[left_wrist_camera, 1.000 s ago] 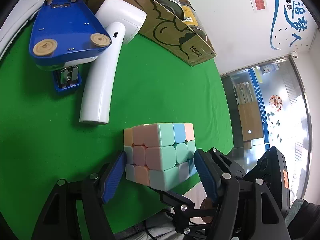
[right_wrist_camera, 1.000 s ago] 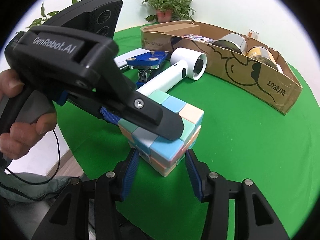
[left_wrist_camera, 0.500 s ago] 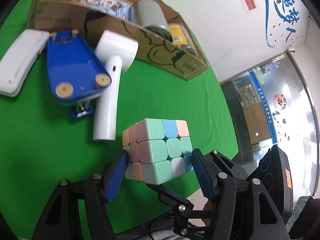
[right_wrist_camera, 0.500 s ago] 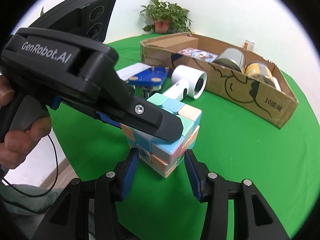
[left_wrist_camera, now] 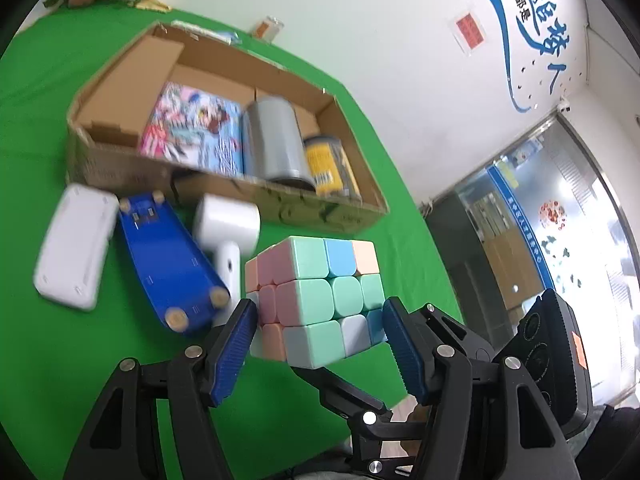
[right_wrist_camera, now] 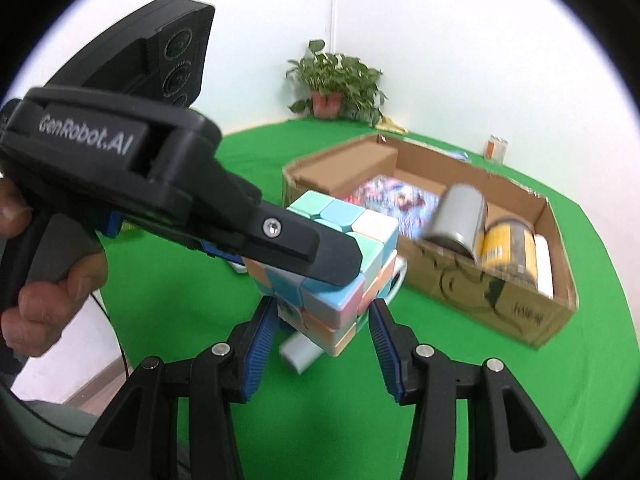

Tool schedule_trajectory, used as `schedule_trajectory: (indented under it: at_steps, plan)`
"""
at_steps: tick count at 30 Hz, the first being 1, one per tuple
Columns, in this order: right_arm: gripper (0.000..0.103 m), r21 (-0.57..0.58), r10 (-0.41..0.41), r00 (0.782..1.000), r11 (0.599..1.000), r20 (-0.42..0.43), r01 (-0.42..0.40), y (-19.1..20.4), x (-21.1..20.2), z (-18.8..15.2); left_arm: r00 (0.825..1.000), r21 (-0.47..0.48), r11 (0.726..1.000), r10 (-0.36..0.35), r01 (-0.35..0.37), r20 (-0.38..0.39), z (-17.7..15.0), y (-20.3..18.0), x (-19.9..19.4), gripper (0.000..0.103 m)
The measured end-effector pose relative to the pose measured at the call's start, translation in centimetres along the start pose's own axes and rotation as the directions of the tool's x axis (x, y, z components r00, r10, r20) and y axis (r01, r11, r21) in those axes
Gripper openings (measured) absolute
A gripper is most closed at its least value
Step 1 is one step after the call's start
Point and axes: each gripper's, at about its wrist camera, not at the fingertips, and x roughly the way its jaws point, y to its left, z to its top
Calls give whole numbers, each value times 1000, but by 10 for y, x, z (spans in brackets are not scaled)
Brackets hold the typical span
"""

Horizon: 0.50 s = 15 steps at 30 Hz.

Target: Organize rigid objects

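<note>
Fingers [left_wrist_camera: 236, 350] of left gripper [left_wrist_camera: 318, 350] clamp cube [left_wrist_camera: 316, 300] by side faces; right gripper [right_wrist_camera: 322, 340] pinches lower layers crosswise, so cube hangs steady above counter [left_wrist_camera: 60, 360]. Box [left_wrist_camera: 352, 168] ahead, half filled, likely destination.

On the black body of your left claw [right_wrist_camera: 308, 264], seen from the right wrist, you can read "GenRobot.AI" in pale letters. On the far white wall [left_wrist_camera: 360, 40] in your left wrist view, blue Chinese characters run beside a blue swoosh [left_wrist_camera: 504, 28]; "追梦人" and "我们都是" are legible. A small red notice [left_wrist_camera: 468, 34] hangs left of them, its print too small to read. The printing on the cardboard box [right_wrist_camera: 516, 312] front is blurred
</note>
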Motion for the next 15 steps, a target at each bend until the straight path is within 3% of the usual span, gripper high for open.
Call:
schedule_trajectory:
  at_steps: [8, 15]
  plan:
    - [47, -53, -17, 1000, 998, 26, 19, -2, 22, 42, 999, 30, 999, 15, -16, 52, 46, 8, -20, 62]
    - [47, -72, -21, 1000, 997, 15, 22, -21, 57, 79, 996, 49, 997, 47, -51, 74, 96, 24, -12, 62]
